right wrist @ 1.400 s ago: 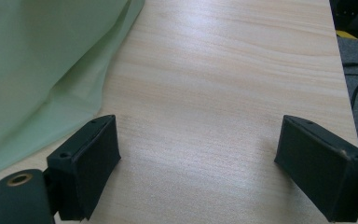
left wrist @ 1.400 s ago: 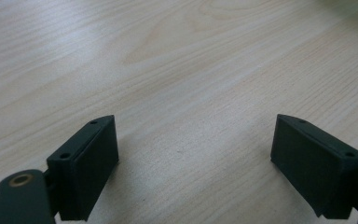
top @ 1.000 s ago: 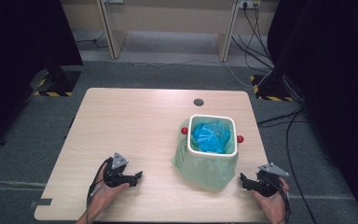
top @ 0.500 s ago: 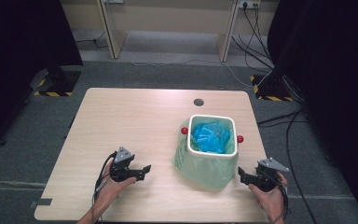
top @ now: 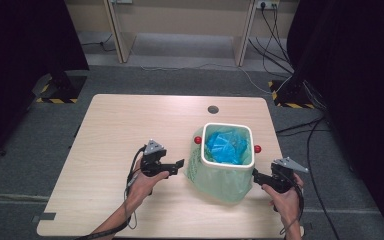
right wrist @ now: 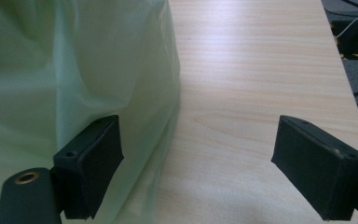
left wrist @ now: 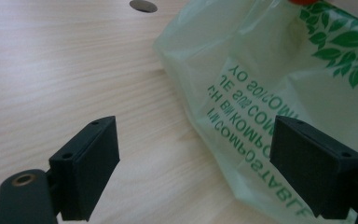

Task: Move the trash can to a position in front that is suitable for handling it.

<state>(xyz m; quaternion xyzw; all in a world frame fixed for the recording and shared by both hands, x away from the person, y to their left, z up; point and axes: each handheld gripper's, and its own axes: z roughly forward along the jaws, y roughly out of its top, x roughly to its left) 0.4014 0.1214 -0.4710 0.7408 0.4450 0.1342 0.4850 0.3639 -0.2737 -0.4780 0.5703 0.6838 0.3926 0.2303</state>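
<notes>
Your left gripper point(top: 179, 163) and right gripper point(top: 254, 176) flank the green bag point(top: 219, 175) draped over the white bin point(top: 228, 163) on the worktop point(top: 110, 135), both with jaws apart, close beside the plastic

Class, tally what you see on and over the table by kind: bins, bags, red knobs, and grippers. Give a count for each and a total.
White bin: 1
Green bag: 1
Blue bag: 1
Red knobs: 2
Grippers, left gripper and right gripper: 2
Total: 7
</notes>
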